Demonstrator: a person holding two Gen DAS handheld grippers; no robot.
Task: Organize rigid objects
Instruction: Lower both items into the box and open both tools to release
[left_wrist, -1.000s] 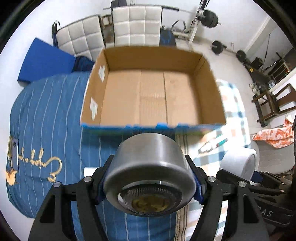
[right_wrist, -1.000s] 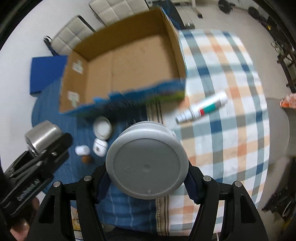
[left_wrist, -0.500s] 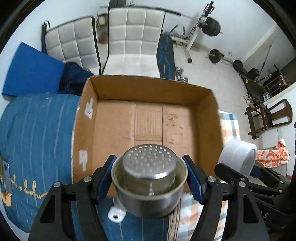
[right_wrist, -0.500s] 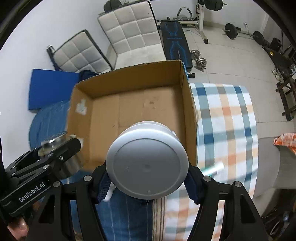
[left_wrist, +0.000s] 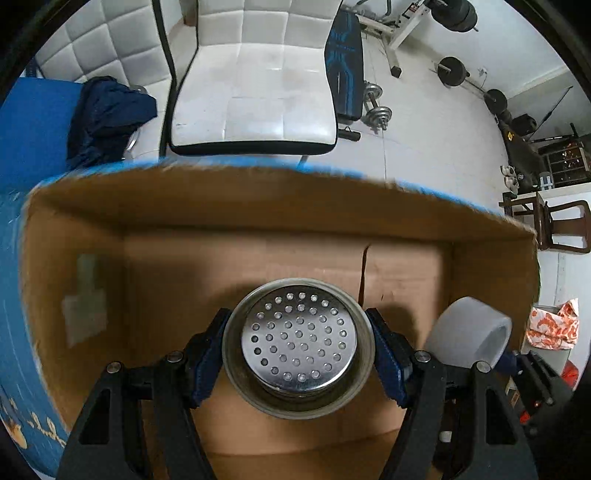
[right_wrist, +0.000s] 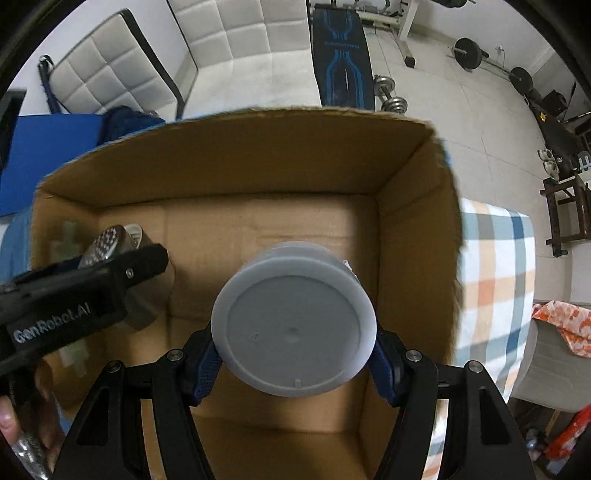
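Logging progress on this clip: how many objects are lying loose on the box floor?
0. The cardboard box floor shows bare; the metal strainer and grey tub are gripper-held over it. Near floor is hidden.

Cloth-covered surface bearing an open brown cardboard box (right_wrist: 417, 229).

Ahead of and beneath both grippers, resting on the surface: the box, open-topped, bare brown floor, blue-edged rim. Right of the right gripper, past the box's right wall: orange, blue and white checked cloth (right_wrist: 495, 280) spread flat. Left of the left gripper, outside the box's left wall: blue fabric with thin pale stripes and gold script embroidery (left_wrist: 14, 417). Underlying support itself hidden by the cloths.
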